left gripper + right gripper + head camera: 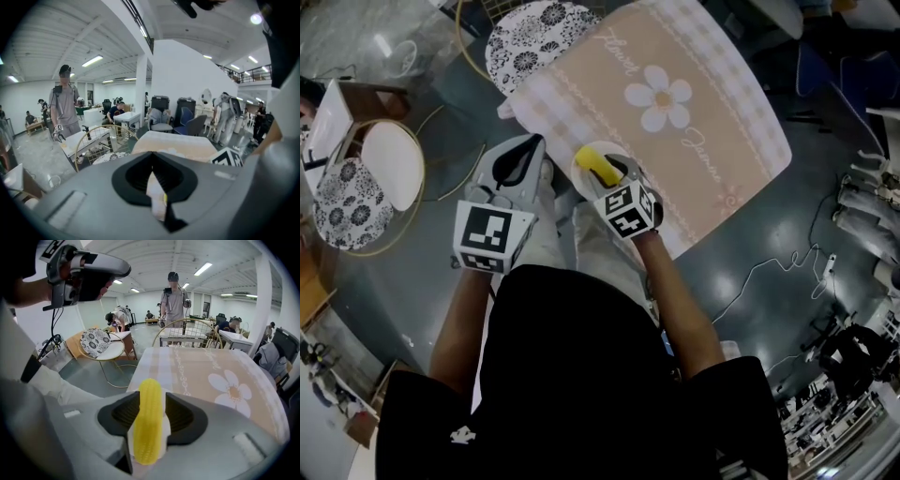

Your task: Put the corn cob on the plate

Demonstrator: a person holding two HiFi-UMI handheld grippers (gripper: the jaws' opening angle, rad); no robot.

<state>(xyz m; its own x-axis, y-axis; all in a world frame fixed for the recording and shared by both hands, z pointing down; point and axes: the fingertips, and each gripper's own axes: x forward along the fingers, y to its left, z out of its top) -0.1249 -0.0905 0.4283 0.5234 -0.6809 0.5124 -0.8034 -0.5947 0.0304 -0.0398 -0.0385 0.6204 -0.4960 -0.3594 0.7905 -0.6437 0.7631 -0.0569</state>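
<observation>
Corn cob: plain yellow, ribbed kernel rows, looks plastic, rounded tip. It is clamped in the right gripper, with a white pad pressing on each side and the cob running lengthwise along the jaws, its tip poking out past them. In the head view it sits over the near edge of the table, at the checked border of the tablecloth. The gripper's grey shell hides the surface directly under the cob, so I can't tell whether it touches anything below.

Left gripper: jaws together, nothing between them. It is held just left of the right one, off the table edge and above the person's legs.

The tablecloth is peach with a white daisy and script lettering, and most of it is bare.

There is a gold wire chair with a black-and-white floral cushion at the table's far left corner. A second chair of the same kind stands well apart on the left. The floor is grey and glossy, with a white cable on the right. A person stands beyond the table, with others further back.
</observation>
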